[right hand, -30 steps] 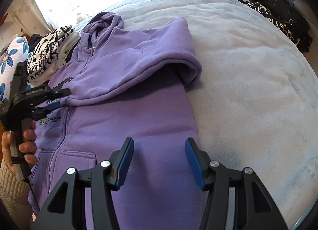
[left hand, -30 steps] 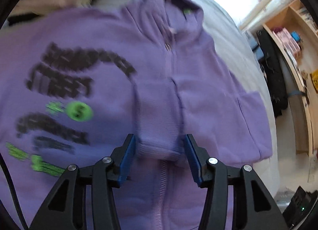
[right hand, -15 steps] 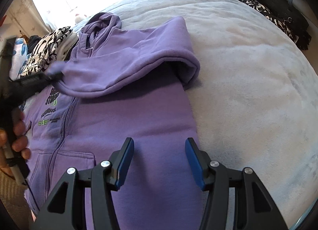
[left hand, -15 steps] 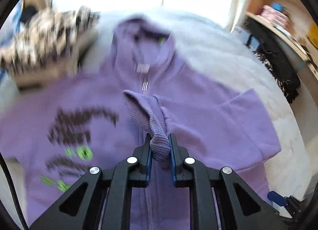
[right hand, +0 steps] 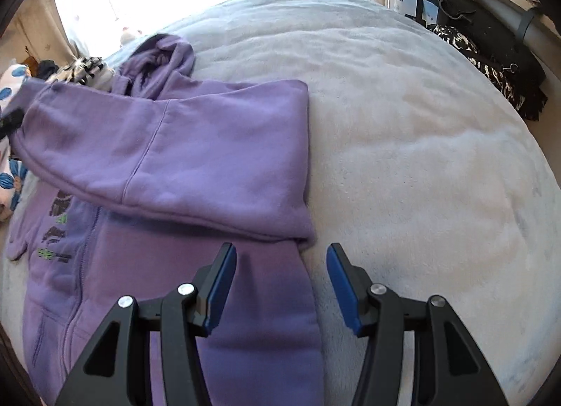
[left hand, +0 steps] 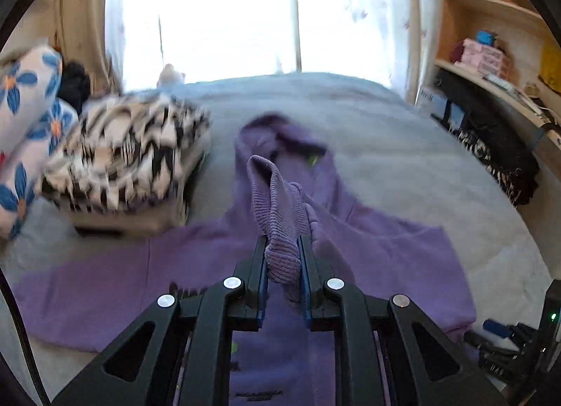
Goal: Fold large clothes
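A purple zip hoodie [right hand: 196, 286] lies front up on a grey bed [right hand: 420, 160], hood toward the window. My left gripper [left hand: 282, 258] is shut on the ribbed sleeve cuff [left hand: 277, 209] and holds it lifted above the hoodie's chest [left hand: 280, 353]. The raised sleeve [right hand: 175, 146] stretches across the chest from the right shoulder. My right gripper [right hand: 280, 283] is open and empty, hovering over the hoodie's right side edge just below the folded sleeve.
A black-and-white patterned folded pile [left hand: 126, 160] and floral pillows [left hand: 24, 125] lie at the bed's far left. Shelves and a desk with dark clothes [left hand: 491, 146] stand on the right. Bare grey blanket [right hand: 438, 213] spreads right of the hoodie.
My left gripper closed on the sleeve cuff and lifted it up and to the left, pulling the sleeve across the chest. My right gripper moved forward toward the sleeve fold, still open.
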